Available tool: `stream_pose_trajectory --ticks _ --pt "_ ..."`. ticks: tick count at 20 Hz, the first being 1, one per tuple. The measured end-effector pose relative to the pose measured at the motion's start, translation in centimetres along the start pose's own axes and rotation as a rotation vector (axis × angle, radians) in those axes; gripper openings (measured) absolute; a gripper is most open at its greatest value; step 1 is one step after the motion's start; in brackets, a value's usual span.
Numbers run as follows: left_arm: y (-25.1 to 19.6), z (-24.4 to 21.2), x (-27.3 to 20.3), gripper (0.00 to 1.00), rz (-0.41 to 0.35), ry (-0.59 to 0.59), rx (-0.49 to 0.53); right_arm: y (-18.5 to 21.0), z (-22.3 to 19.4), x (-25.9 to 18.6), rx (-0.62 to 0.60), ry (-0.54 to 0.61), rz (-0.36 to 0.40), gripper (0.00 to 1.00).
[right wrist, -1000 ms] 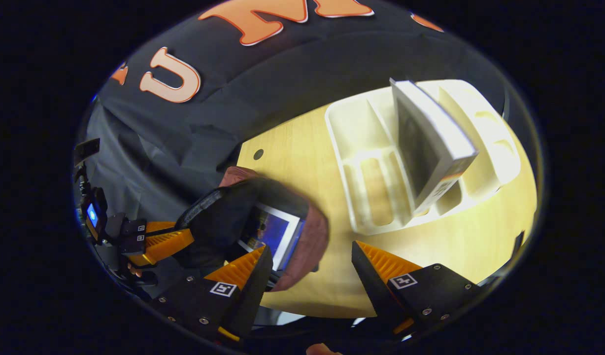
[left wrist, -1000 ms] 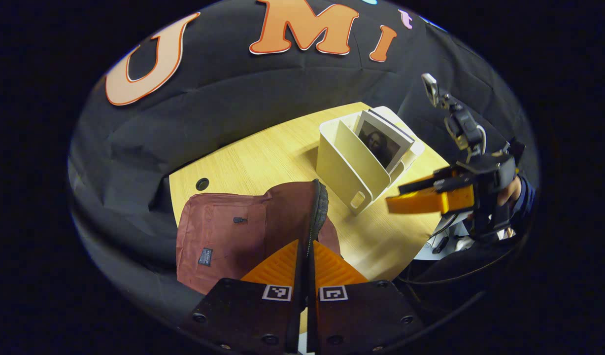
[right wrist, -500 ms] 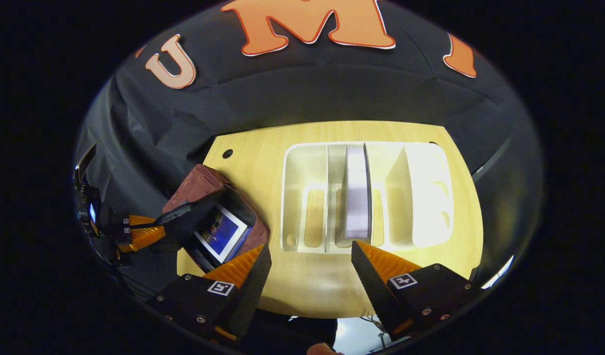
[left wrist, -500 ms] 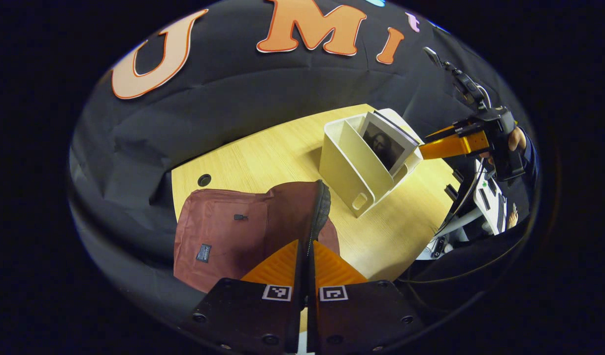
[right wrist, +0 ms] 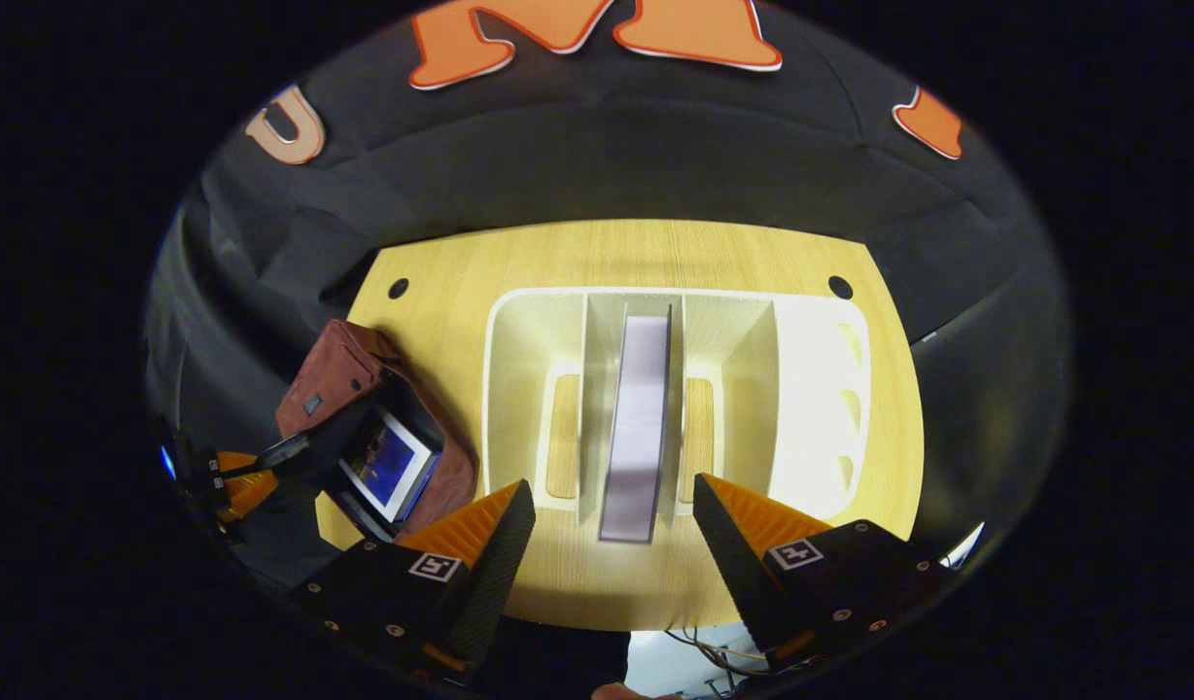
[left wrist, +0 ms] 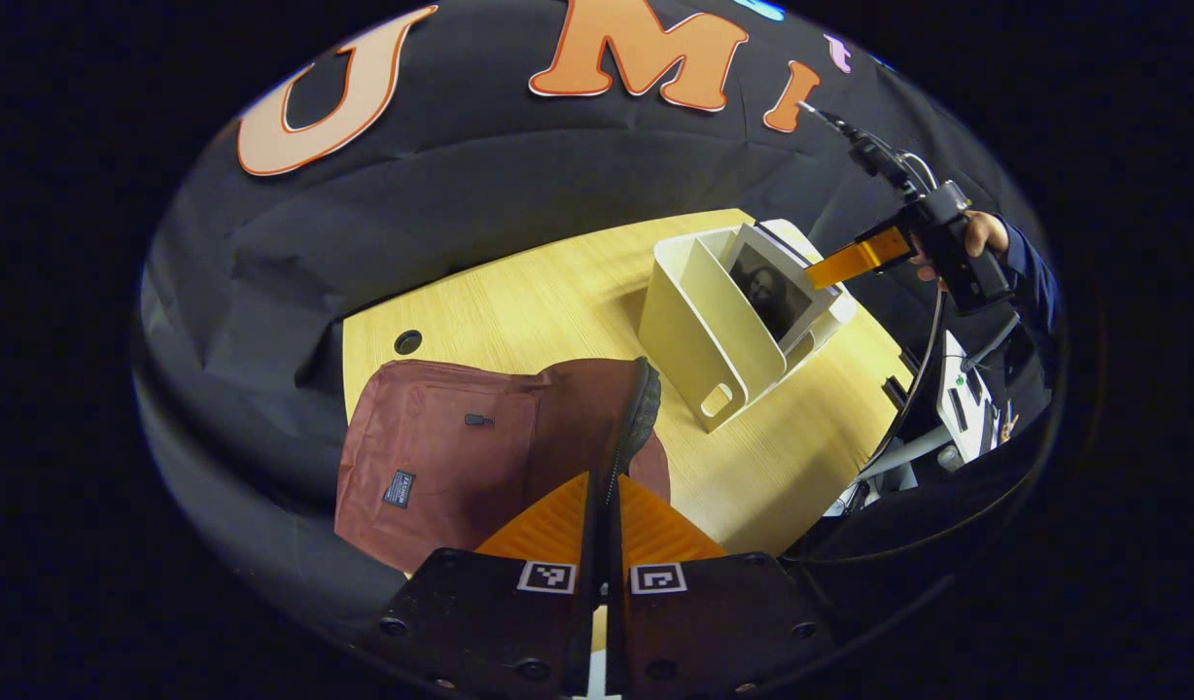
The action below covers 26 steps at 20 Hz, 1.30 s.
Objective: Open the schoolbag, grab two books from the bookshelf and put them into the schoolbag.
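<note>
The maroon schoolbag lies on the wooden table, and my left gripper is shut on its dark zipped flap edge, holding it up. In the right gripper view the schoolbag gapes open at the left with a blue-covered book inside, and the left gripper holds the flap. My right gripper is open above the white bookshelf. A book stands edge-on in the middle slot, between the fingers' line. From the left gripper view, the right gripper hovers by that book.
The wooden table has two small round holes near its back corners. The bookshelf's side slots hold nothing. A hand and dark sleeve carry the right gripper. Cables and a white stand lie beyond the table's right edge.
The right gripper swung away from the schoolbag and rose over the bookshelf, lining up with the standing book. The left gripper kept hold of the flap with little movement.
</note>
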<state>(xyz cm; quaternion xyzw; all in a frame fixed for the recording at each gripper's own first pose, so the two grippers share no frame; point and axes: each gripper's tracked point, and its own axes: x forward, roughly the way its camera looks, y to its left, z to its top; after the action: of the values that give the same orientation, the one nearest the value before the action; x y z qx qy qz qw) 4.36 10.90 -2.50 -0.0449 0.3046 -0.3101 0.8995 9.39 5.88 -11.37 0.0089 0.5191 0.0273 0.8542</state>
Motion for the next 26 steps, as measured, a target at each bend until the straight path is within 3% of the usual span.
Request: stream_pose_trajectory --ticks 5,7,9,10,11,12,14,19,26 --pt "0.3 -0.5 0.0 0.06 0.011 0.020 -0.041 -0.8 1.2 4.5 0.007 0.077 -0.038 0.98" --pt "0.5 -0.6 0.1 0.07 0.016 0.025 -0.052 -0.8 1.2 5.5 -0.005 0.108 -0.043 0.94" --pt "0.6 -0.4 0.0 0.07 0.020 0.027 -0.057 -0.8 0.8 6.4 -0.005 0.147 -0.056 0.68" --pt "0.6 -0.4 0.0 0.06 0.019 0.027 -0.058 -0.6 0.5 6.8 0.004 0.167 -0.053 0.69" --pt "0.6 -0.3 0.1 0.07 0.017 0.026 -0.058 -0.6 0.4 7.2 0.018 0.187 -0.058 0.64" --pt "0.6 -0.3 0.1 0.07 0.015 0.027 -0.058 -0.7 0.2 7.0 0.037 0.204 -0.060 0.52" --pt "0.6 -0.2 0.2 0.07 0.010 0.023 -0.054 -0.9 0.2 6.9 0.068 0.214 -0.053 0.41" --pt "0.6 -0.1 0.1 0.07 -0.002 0.013 -0.040 -0.9 1.1 2.4 0.128 0.162 -0.004 0.39" --pt "0.9 0.5 -0.4 0.06 -0.020 0.001 0.006 -0.5 2.5 -7.1 0.188 -0.031 0.071 0.39"
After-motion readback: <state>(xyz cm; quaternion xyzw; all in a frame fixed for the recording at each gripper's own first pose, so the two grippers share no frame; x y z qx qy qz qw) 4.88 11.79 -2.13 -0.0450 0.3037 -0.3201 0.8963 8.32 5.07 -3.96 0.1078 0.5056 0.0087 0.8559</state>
